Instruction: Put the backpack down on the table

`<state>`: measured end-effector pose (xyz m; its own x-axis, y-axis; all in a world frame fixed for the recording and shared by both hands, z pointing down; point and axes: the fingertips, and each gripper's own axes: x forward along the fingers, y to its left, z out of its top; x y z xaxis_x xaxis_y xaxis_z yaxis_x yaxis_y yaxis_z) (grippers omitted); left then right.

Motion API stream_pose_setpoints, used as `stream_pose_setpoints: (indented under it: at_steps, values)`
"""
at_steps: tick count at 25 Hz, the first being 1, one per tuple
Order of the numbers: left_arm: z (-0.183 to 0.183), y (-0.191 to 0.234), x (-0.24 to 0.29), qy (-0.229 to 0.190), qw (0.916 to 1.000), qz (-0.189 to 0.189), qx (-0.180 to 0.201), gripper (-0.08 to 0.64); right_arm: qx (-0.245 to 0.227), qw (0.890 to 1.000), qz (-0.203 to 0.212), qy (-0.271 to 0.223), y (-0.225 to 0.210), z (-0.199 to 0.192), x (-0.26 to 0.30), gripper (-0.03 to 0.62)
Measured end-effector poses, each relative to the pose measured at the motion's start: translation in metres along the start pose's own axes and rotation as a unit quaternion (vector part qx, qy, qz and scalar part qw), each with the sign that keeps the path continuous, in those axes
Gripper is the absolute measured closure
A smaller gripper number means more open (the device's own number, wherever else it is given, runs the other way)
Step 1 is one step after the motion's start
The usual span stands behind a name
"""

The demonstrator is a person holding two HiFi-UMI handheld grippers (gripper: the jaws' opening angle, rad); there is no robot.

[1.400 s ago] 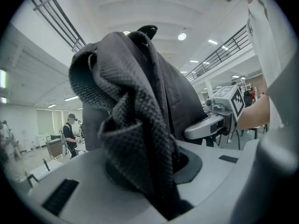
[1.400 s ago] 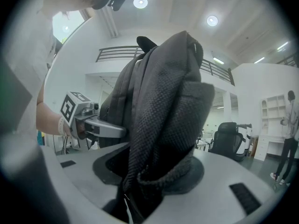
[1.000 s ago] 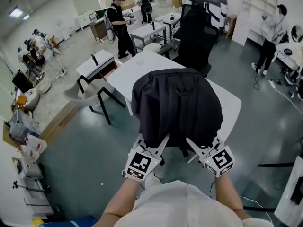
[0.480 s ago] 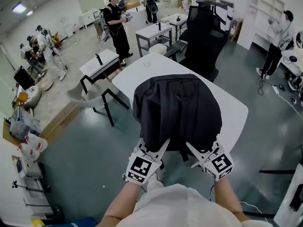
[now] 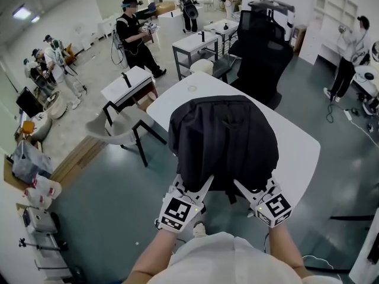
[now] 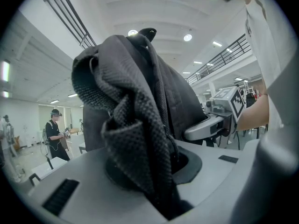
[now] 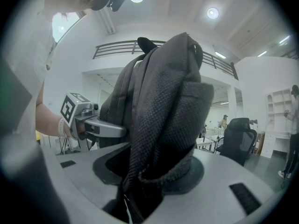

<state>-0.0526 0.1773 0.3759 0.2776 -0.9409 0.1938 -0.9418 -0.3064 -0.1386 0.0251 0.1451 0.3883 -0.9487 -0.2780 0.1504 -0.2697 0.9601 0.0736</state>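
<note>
Left gripper pinched tight on a bunched fold of mesh padding on the backpack, right gripper clamped likewise on a thicker fold beside it. Held up by those two pinches alone, dark bulk hanging over the near part of the white table; impossible to tell from above whether the bottom touches the top yet. Probably mid-carry, with the setting-down not yet done. Worth watching: a soft fold creeping out of one pinch under the load, tipping the whole thing sideways. Also a landing too close to the near edge, then a slump off toward the floor once released. Safer to set it well inboard, bottom flat, and to let go on both sides together, not one first
</note>
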Motion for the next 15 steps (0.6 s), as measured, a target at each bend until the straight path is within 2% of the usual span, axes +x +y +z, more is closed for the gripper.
stream_pose_setpoints:
  at_steps: [8, 15]
  values:
    - [-0.004, 0.054, -0.002, -0.006, 0.9999, -0.013, 0.009, 0.459, 0.001, 1.000, -0.017, -0.005, 0.002, 0.010, 0.051, 0.393]
    - [-0.015, 0.076, 0.008, -0.007, 0.9996, -0.029, 0.000, 0.459, 0.005, 1.000, -0.028, 0.003, -0.004, 0.005, 0.075, 0.393]
